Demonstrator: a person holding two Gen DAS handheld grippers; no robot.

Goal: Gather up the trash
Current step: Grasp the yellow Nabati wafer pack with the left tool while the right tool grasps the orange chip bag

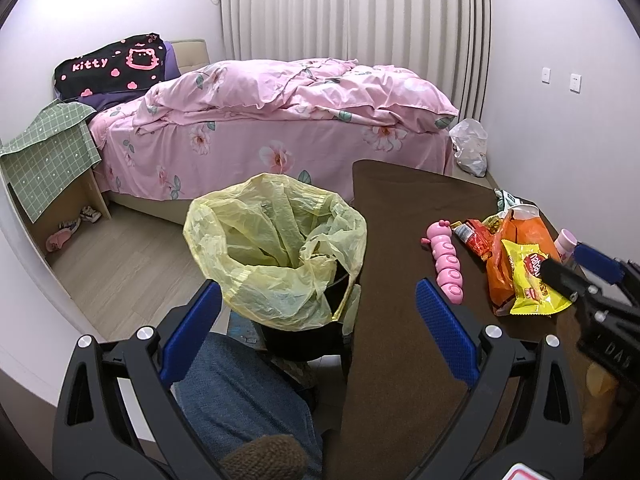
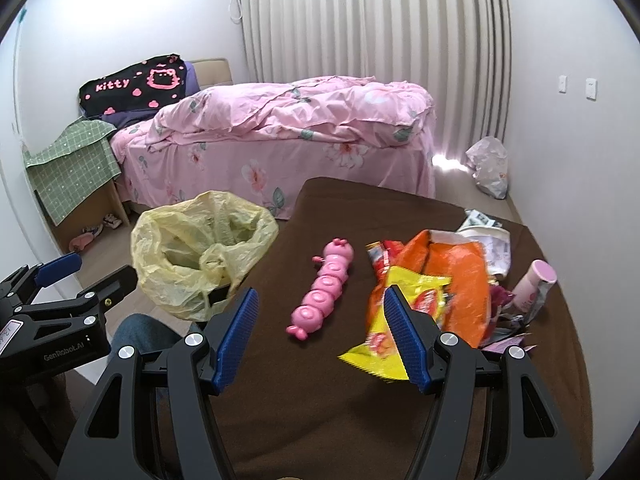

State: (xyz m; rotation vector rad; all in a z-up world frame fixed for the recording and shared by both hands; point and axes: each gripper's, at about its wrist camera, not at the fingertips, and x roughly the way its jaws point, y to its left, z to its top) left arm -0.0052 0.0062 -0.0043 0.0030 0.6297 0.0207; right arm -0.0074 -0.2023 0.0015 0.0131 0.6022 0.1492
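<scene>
Risk: we may snag the pink toy (image 2: 322, 289) beside the yellow wrapper (image 2: 394, 312) | left gripper (image 1: 318, 328) wide, empty | right gripper (image 2: 320, 338) wide, empty

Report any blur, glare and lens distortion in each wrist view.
Left wrist view: sharp overall, strong fisheye bending the curtain, dark corner vignette. Right wrist view: the yellow snack wrapper is smeared by blur, glare burns out the floor below the curtain beside the bed, same fisheye curvature.
</scene>
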